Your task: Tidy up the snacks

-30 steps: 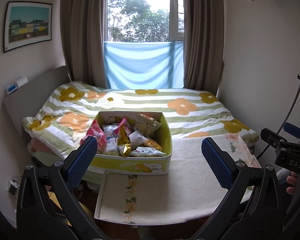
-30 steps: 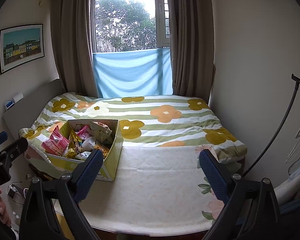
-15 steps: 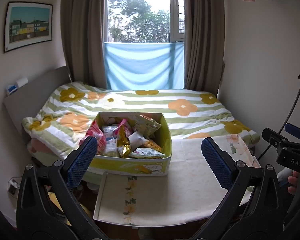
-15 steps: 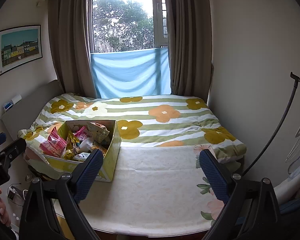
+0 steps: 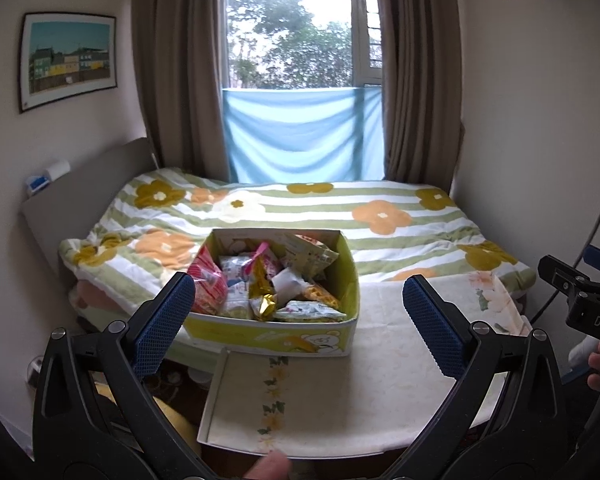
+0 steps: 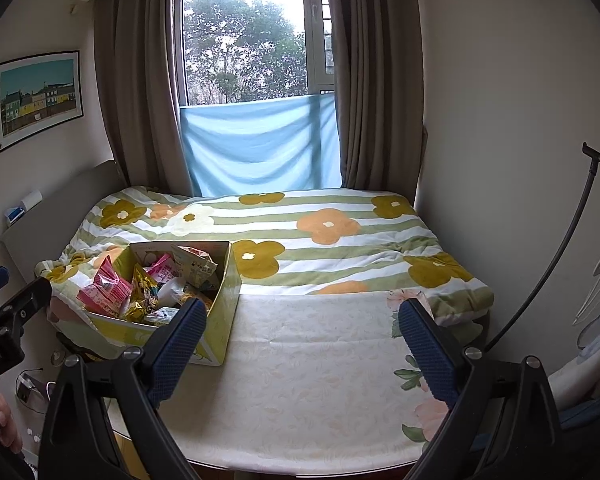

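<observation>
Bedside table (image 6: pixel 300 380) – 1 snack box (image 5: pixel 300 336), 2 grippers agape

1 snack box (image 5: pixel 277 330), roughly 8 snack packets (image 5: pixel 260 280) inside, exact count unclear; 2 grippers: left gripper (image 5: pixel 300 312), right gripper (image 6: pixel 300 320); 1 table (image 6: pixel 320 380); 1 bed (image 6: pixel 300 232).

Right tongs (image 6: pixel 300 328) spread wide and empty above cloth-covered table (image 6: pixel 320 380), yellow snack box (image 6: pixel 220 312) at its left edge, floral bed (image 6: pixel 340 236) behind
</observation>
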Motion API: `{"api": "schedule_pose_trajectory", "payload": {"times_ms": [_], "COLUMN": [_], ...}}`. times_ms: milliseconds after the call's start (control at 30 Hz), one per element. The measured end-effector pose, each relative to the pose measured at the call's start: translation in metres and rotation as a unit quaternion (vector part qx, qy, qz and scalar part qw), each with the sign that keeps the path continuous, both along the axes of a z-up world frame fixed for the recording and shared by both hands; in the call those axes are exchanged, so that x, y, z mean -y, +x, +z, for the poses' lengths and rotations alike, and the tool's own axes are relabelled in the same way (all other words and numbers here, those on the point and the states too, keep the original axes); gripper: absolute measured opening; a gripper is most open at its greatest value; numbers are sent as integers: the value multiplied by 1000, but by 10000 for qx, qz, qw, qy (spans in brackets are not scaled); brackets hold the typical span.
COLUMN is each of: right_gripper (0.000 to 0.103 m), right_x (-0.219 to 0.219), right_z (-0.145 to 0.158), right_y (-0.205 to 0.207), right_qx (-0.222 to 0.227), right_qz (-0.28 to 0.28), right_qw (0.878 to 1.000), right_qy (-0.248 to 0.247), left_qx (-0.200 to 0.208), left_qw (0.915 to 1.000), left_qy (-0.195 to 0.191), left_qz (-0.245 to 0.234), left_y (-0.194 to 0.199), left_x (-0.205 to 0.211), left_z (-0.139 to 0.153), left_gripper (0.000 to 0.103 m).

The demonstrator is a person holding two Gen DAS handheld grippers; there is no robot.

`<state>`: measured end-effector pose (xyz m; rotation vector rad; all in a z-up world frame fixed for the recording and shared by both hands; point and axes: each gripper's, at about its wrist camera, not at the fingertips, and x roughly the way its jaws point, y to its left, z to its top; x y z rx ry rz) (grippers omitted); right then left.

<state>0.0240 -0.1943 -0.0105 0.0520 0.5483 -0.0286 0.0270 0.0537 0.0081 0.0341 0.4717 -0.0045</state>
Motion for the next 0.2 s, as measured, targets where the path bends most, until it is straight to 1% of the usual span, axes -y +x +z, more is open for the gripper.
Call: {"api": "schedule_pose_trajectory", "payload": {"times_ms": [100,200], "right_gripper": [96,96], "right_x": [0,-3], "right_z": [-1,-4], "right_y": [3,7], "right_qx": [-40,-130], "right_qz": [27,90], "right_qw": [10000,9999], "right_qy": [18,26], "left_qx": [-100,-166], "left_qw": [9999,9998], "left_qy": [-119,-97], "left_qz": [-13,25], "left_y": [2,5], "left_x": [-4,-8], "left_z": [-3,-9], "left_gripper": [103,103]}}
